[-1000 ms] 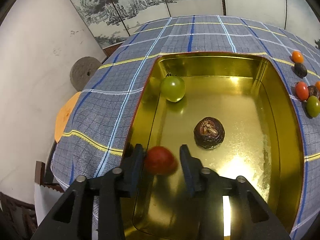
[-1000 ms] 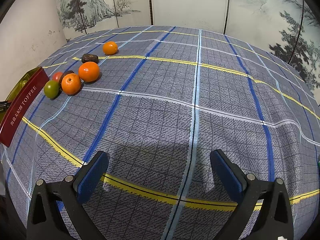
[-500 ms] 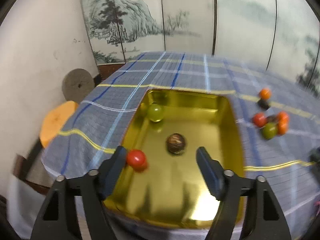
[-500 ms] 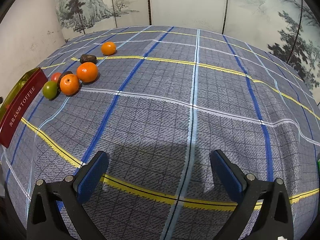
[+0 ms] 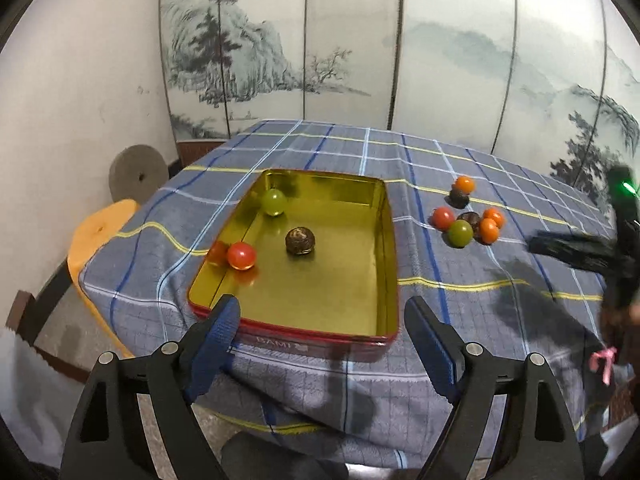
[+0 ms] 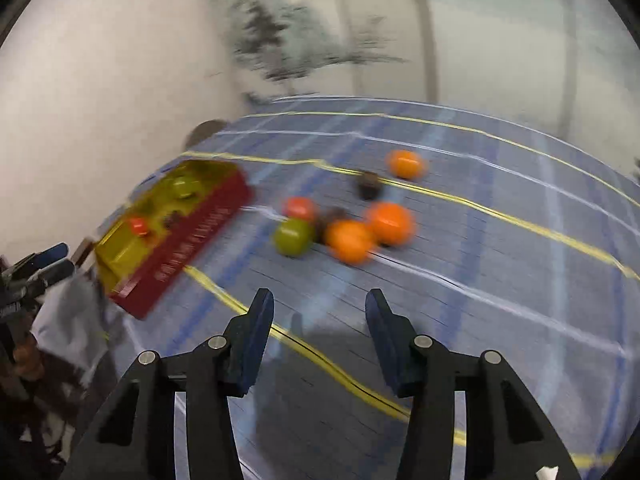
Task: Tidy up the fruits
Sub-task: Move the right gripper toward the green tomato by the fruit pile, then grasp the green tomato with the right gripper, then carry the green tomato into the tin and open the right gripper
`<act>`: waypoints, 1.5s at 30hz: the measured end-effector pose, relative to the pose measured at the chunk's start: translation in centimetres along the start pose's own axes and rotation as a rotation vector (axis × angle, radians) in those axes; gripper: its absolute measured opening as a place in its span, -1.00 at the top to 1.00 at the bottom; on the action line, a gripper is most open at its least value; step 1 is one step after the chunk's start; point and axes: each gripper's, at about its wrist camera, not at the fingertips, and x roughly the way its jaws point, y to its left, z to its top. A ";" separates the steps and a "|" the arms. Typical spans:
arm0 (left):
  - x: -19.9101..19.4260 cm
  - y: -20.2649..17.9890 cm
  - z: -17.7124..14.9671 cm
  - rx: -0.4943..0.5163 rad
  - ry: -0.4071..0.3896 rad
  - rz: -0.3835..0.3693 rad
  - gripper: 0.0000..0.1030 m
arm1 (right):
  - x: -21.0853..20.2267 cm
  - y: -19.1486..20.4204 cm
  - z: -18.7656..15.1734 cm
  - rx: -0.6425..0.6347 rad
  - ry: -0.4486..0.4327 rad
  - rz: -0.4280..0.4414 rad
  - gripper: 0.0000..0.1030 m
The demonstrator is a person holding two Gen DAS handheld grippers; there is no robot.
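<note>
Nearest in the left wrist view, the left gripper point(image 5: 322, 334) hangs released and empty, its blue-padded jaws spread wide over the near edge of the table, just short of the tin's near wall. Beyond them sits the gold-lined tin point(image 5: 386, 240) with red outer walls, resting on the blue plaid tablecloth point(image 5: 460, 312). Inside it, a red tomato point(image 5: 241, 255) lies against the left wall, a dark brown wrinkled fruit point(image 5: 300, 241) rests near the middle, and a green fruit point(image 5: 274, 201) sits in the far left corner; the three are well apart from one another. To the right of the tin, on the cloth, a cluster lies loose: a green fruit point(image 5: 460, 233) nearest, a red tomato point(image 5: 443, 217) just behind it, a dark fruit point(image 5: 469, 219) between them and two small oranges point(image 5: 489, 230) touching each other. Farther back, another dark fruit point(image 5: 458, 198) touches a lone orange point(image 5: 465, 184). The right wrist view is motion-blurred; the right gripper point(image 6: 320, 322) is unclenched and holds nothing, above the cloth near the cluster, with the green fruit and the oranges just beyond its tips. A painted folding screen point(image 5: 352, 40) stands behind the table.
</note>
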 end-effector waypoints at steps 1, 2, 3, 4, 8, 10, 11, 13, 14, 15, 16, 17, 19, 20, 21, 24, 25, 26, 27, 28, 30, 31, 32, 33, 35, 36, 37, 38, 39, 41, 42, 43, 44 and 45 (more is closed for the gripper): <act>-0.1 0.0 0.0 0.001 -0.001 -0.003 -0.64 | 0.9 0.6 0.6 -0.010 0.008 0.013 0.11; -0.2 0.1 0.0 0.002 -0.004 -0.006 -0.64 | 1.7 1.1 1.0 -0.013 0.017 0.018 0.11; -0.4 0.1 0.0 0.003 -0.008 -0.006 -0.64 | 2.8 1.2 1.4 -0.008 0.028 0.015 0.11; -0.4 0.3 0.0 0.001 -0.009 -0.005 -0.64 | 3.6 1.3 1.7 0.004 0.037 0.012 0.11; 0.0 1.2 -0.1 -0.027 0.015 -0.023 -0.64 | 6.3 1.1 2.2 0.077 0.063 0.019 0.11; 0.2 1.5 -0.2 -0.037 0.026 -0.033 -0.64 | 7.4 1.4 2.2 0.083 0.076 0.009 0.11; 0.3 1.5 -0.3 -0.039 0.030 -0.037 -0.64 | 7.7 1.6 2.3 0.085 0.083 0.002 0.11; 0.6 1.5 -0.5 -0.036 0.038 -0.040 -0.64 | 8.5 1.9 2.6 0.083 0.089 -0.010 0.11; 0.7 1.5 -0.6 -0.035 0.040 -0.041 -0.64 | 8.9 2.0 2.9 0.080 0.089 -0.020 0.11; 0.8 1.5 -0.7 -0.034 0.043 -0.043 -0.64 | 9.3 2.1 3.2 0.081 0.095 -0.028 0.08; 0.9 1.5 -0.8 -0.035 0.046 -0.047 -0.64 | 9.7 2.0 3.4 0.086 0.100 -0.032 0.08; 0.9 1.5 -0.9 -0.036 0.047 -0.050 -0.64 | 10.0 1.9 3.5 0.092 0.103 -0.040 0.08; 0.9 1.6 -1.0 -0.041 0.045 -0.052 -0.64 | 10.9 1.9 4.0 0.098 0.112 -0.044 0.12; 0.9 1.6 -1.0 -0.041 0.046 -0.052 -0.64 | 11.2 1.8 4.0 0.101 0.119 -0.040 0.16; 0.9 1.6 -1.1 -0.044 0.046 -0.052 -0.64 | 11.6 1.7 4.1 0.101 0.131 -0.049 0.36; 0.8 1.8 -1.2 -0.052 0.049 -0.053 -0.64 | 11.4 2.0 3.8 0.084 0.130 -0.059 0.36; 0.8 1.9 -1.2 -0.053 0.047 -0.050 -0.64 | 11.2 2.1 3.7 0.081 0.125 -0.059 0.36; 0.7 2.0 -1.2 -0.055 0.045 -0.048 -0.64 | 10.8 2.3 3.6 0.079 0.117 -0.054 0.36; 0.6 2.1 -1.3 -0.058 0.041 -0.047 -0.64 | 9.9 2.8 3.5 0.078 0.098 -0.025 0.36; 0.5 2.2 -1.2 -0.061 0.039 -0.046 -0.64 | 9.3 3.3 3.5 0.076 0.081 -0.003 0.36; 0.5 2.4 -1.1 -0.071 0.041 -0.043 -0.64 | 7.7 4.9 3.9 0.052 0.046 0.032 0.36; 0.5 2.5 -1.1 -0.075 0.043 -0.042 -0.64 | 7.2 5.7 4.2 0.038 0.036 0.049 0.36; 0.5 2.5 -1.1 -0.078 0.044 -0.041 -0.64 | 6.9 6.5 4.7 0.024 0.028 0.068 0.36; 0.5 2.5 -1.1 -0.079 0.047 -0.038 -0.64 | 6.7 7.4 5.3 0.008 0.022 0.087 0.36; 0.4 2.6 -1.1 -0.081 0.046 -0.026 -0.64 | 6.7 9.0 6.5 -0.020 0.017 0.123 0.36; 0.3 2.7 -1.0 -0.080 0.043 -0.013 -0.64 | 6.9 9.8 6.9 -0.034 0.016 0.136 0.36; 0.2 2.8 -1.0 -0.079 0.041 -0.003 -0.64 | 7.2 10.5 7.4 -0.046 0.018 0.143 0.36; 0.1 3.0 -1.0 -0.078 0.038 0.005 -0.64 | 7.5 11.1 7.8 -0.059 0.021 0.146 0.36; 0.1 3.2 -1.0 -0.081 0.036 0.011 -0.64 | 8.0 11.9 8.2 -0.075 0.027 0.151 0.36; 0.1 3.6 -1.1 -0.090 0.041 0.025 -0.64 | 9.0 12.9 8.7 -0.092 0.039 0.160 0.36; 0.1 3.8 -1.1 -0.093 0.043 0.030 -0.64 | 9.6 13.5 8.9 -0.102 0.050 0.163 0.36; 0.2 4.0 -1.2 -0.096 0.045 0.035 -0.64 | 10.1 13.9 8.9 -0.109 0.059 0.165 0.36; 0.2 4.2 -1.2 -0.099 0.049 0.045 -0.64 | 10.5 14.3 9.0 -0.115 0.067 0.165 0.36; 0.3 4.4 -1.3 -0.101 0.053 0.053 -0.64 | 11.0 14.6 9.1 -0.122 0.075 0.166 0.36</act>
